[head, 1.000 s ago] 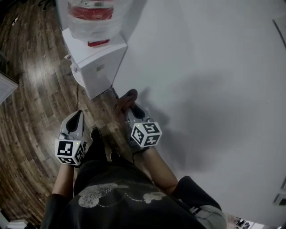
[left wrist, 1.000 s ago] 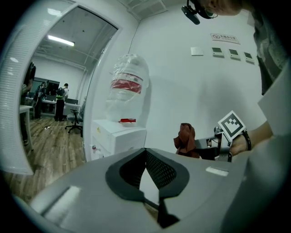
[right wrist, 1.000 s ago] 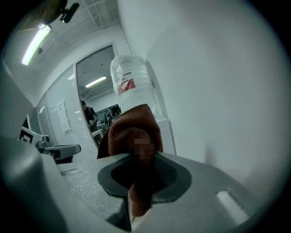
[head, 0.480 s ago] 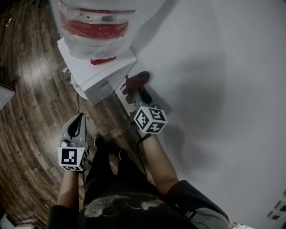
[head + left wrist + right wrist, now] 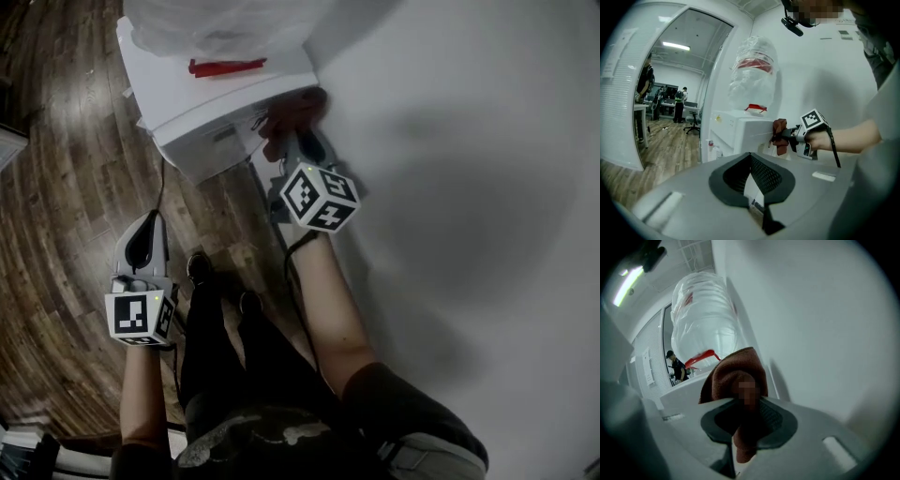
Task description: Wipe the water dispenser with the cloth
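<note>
The white water dispenser stands against the white wall, with a plastic-wrapped bottle on top. My right gripper is shut on a dark red cloth and holds it against the dispenser's right side near the top; the cloth fills the right gripper view, and the left gripper view shows the cloth touching the cabinet. My left gripper hangs low at my left side over the floor, jaws shut with nothing between them.
The white wall runs close along the right. Dark wood floor lies to the left. A cable runs down beside the dispenser. A glass partition opens to an office with people and chairs.
My right gripper has risen with the cloth from near the dispenser's foot to its upper side. The left gripper has dropped back slightly.
</note>
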{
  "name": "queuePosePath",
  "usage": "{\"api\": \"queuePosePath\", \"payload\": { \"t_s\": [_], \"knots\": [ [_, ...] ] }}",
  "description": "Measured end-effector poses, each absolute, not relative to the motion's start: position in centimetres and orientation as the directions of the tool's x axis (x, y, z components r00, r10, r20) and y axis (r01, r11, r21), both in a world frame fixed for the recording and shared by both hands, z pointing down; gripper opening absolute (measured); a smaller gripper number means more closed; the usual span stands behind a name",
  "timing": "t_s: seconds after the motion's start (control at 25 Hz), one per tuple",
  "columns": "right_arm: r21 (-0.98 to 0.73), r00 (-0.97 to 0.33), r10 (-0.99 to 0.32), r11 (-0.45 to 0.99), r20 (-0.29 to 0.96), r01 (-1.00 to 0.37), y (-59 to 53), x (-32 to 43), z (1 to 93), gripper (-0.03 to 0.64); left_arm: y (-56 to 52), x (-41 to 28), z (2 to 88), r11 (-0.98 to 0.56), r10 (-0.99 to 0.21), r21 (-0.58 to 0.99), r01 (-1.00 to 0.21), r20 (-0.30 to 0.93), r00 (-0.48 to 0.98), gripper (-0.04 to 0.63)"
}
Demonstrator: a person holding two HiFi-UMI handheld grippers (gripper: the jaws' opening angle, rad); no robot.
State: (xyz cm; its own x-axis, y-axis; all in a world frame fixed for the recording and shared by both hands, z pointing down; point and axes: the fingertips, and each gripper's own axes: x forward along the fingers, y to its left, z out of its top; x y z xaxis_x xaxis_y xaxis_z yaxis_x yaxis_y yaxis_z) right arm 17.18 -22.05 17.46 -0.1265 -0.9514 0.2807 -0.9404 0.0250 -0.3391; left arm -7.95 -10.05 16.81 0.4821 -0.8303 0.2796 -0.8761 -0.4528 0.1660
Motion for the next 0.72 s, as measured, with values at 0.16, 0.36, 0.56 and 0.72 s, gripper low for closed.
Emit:
{"api": "queuePosePath", "payload": {
  "t_s": [0.16, 0.36, 0.56, 0.72],
  "knots": [
    [-0.334, -0.161, -0.947, 0.062, 0.278, -0.941, -22.7, 16.3, 20.5, 0.06, -8.4, -8.5, 21.2, -0.415, -0.837, 0.202, -0.887, 0.299, 0.459, 0.02],
    [-0.327, -0.157, -0.945, 0.058, 0.286, -0.943, -22.6, 16.5, 25.8, 0.06, -9.8, -10.0, 26.2, -0.384, -0.861, 0.18, -0.906, 0.284, 0.421, 0.019],
    [-0.323, -0.169, -0.941, 0.069, 0.294, -0.944, -22.5, 16.4, 32.8, 0.06, -12.5, -10.7, 31.6, -0.375, -0.883, 0.147, -0.915, 0.246, 0.401, 0.02],
    [-0.317, -0.189, -0.934, 0.088, 0.302, -0.944, -22.6, 15.4, 39.0, 0.06, -14.3, -11.2, 36.9, -0.37, -0.888, 0.156, -0.916, 0.231, 0.398, 0.019]
  ]
}}
